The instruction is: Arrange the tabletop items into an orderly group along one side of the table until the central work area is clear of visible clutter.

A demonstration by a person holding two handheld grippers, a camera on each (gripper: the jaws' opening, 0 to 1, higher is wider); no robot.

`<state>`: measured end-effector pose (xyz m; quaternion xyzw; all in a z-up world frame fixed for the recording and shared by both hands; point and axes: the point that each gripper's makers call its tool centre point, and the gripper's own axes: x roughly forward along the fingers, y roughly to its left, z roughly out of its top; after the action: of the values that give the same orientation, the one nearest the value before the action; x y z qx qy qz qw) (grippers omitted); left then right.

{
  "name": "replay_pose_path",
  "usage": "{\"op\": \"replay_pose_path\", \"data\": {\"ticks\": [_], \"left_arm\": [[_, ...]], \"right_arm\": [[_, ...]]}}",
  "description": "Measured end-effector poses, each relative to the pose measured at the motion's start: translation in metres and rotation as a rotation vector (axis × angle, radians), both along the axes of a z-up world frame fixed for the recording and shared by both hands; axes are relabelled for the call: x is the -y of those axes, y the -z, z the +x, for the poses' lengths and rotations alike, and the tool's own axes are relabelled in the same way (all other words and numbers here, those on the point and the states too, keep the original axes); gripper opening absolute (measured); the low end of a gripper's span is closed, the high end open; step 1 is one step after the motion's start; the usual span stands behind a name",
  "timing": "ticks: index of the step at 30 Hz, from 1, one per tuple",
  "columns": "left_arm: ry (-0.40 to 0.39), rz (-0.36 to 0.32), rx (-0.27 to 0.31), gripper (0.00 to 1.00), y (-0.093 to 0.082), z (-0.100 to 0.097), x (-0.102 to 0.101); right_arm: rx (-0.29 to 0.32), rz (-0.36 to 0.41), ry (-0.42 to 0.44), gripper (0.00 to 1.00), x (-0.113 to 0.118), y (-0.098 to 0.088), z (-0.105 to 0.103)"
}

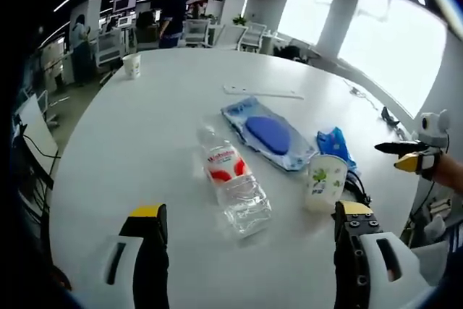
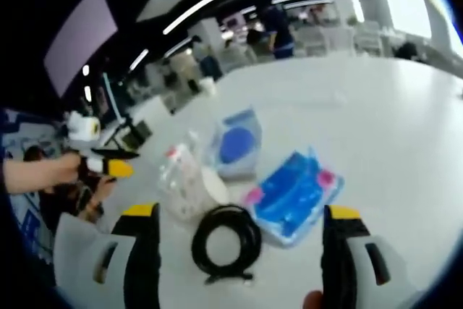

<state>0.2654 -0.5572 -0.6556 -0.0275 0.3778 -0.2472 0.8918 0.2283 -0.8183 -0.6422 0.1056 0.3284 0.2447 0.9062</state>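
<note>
Black cable coil [image 2: 226, 242], blue packet [image 2: 293, 197], bottle [image 1: 233, 181], paper cup [image 1: 323, 181]

Coiled black cable [image 1: 359, 192] mostly behind paper cup [image 1: 324, 181]

The right gripper [image 2: 239, 233] has its jaws wide apart over a black coiled cable [image 2: 226, 242] on the white counter [image 2: 376, 113]. A blue packet [image 2: 293, 197] lies beside what may be a clear bottle [image 2: 182, 179].
</note>
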Motion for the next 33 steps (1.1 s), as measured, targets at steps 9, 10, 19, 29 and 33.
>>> {"op": "replay_pose_path", "data": {"ticks": [9, 10, 19, 29, 33], "left_arm": [[-0.007, 0.0, 0.0, 0.95, 0.0, 0.0, -0.004], [-0.008, 0.0, 0.0, 0.95, 0.001, 0.0, -0.004], [-0.016, 0.001, -0.006, 0.94, 0.004, 0.001, -0.006], [-0.021, -0.016, -0.008, 0.94, 0.007, 0.006, -0.005], [-0.024, -0.011, -0.007, 0.94, 0.008, 0.009, -0.006]], "right_arm": [[0.011, 0.012, -0.029, 0.9, -0.017, -0.006, 0.007], [0.011, 0.015, -0.031, 0.9, -0.019, -0.006, 0.008], [0.016, 0.038, -0.047, 0.88, -0.033, -0.012, 0.018], [0.021, 0.054, -0.06, 0.88, -0.049, -0.017, 0.028], [0.021, 0.057, -0.067, 0.88, -0.056, -0.019, 0.031]]}}
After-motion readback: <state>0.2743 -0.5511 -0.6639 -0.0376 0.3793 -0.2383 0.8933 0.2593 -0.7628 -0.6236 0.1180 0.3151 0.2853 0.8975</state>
